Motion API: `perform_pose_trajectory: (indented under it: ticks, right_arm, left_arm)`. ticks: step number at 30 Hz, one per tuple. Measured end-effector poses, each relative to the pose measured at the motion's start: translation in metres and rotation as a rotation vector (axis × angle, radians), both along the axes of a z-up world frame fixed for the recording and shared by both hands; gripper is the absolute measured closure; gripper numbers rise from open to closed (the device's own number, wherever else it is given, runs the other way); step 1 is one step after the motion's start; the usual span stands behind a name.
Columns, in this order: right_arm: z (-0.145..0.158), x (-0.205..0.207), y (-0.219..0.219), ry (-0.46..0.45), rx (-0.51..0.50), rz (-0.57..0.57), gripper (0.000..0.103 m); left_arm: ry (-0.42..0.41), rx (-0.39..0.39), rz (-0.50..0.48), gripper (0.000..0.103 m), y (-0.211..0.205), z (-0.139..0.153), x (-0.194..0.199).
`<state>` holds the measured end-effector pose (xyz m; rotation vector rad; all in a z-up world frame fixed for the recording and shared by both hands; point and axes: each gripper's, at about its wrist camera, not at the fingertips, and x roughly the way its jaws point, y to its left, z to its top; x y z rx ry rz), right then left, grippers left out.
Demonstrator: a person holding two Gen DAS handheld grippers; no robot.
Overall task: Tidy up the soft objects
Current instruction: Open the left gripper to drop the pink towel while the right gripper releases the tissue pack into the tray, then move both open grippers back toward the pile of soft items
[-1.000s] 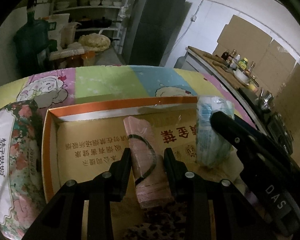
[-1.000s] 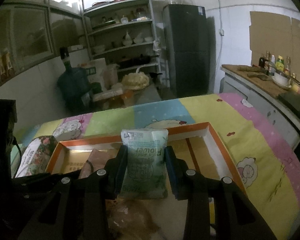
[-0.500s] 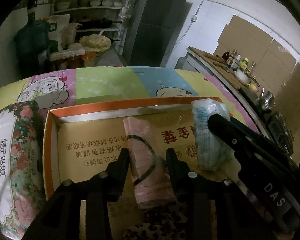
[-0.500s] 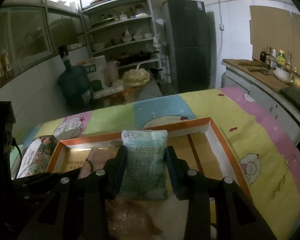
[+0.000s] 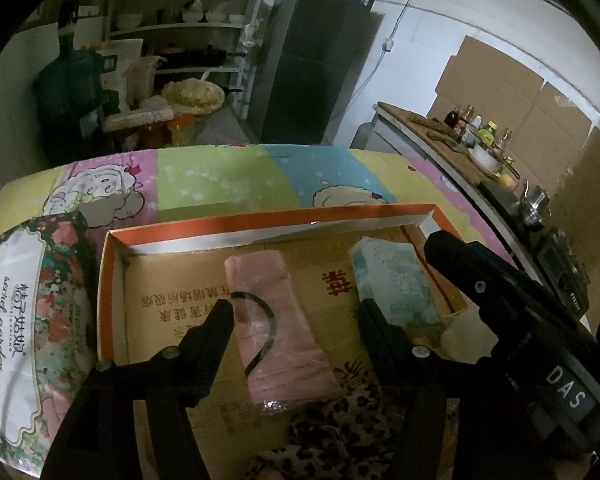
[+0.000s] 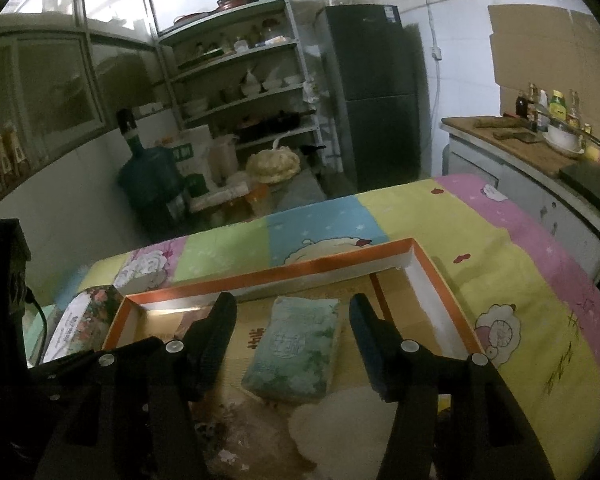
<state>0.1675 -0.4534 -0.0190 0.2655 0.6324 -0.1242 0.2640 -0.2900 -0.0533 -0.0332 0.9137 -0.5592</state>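
Both grippers spread over the orange-rimmed box (image 5: 260, 226); neither pinching anything.

Pink wrapped pack (image 5: 284, 328) lies flat on the box floor, lengthwise between the fingers of the left gripper (image 5: 296, 316), touching neither; a black band loops across it; green tissue pack (image 6: 296, 350) lies flat in the same box, right of the pink one, centred between the spread fingers of the right gripper (image 6: 292, 322), apart from both; leopard-print cloth (image 5: 340, 432) at the box's near edge, touching the pink pack's near end; a pale soft item (image 6: 340, 420) just near the green pack; floral tissue pack (image 5: 32, 320) outside, against the box's left wall, on the patterned sheet (image 6: 520, 280).
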Motion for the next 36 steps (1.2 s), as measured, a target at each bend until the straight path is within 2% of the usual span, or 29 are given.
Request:
perform_pose_trajectory:
  ticks: [13,21,28,36]
  right_arm:
    - [0.017,-0.017,0.002,-0.065,0.012,-0.019,0.043]
    - [0.031,-0.032,0.008,-0.098,0.003,-0.028,0.042]
    - [0.049,-0.049,0.015,-0.147,-0.001,-0.033,0.042]
    - [0.063,-0.070,0.036,-0.192,-0.013,-0.017,0.036]
  left_arm:
    - [-0.077,-0.033,-0.011,0.024,0.007,0.022,-0.015]
    - [-0.125,-0.047,-0.024,0.022,0.010,0.039,-0.026]
    - [-0.164,-0.072,0.002,0.022,0.027,0.057,-0.038]
    - [-0.216,-0.079,0.030,0.022,0.052,0.074,-0.056]
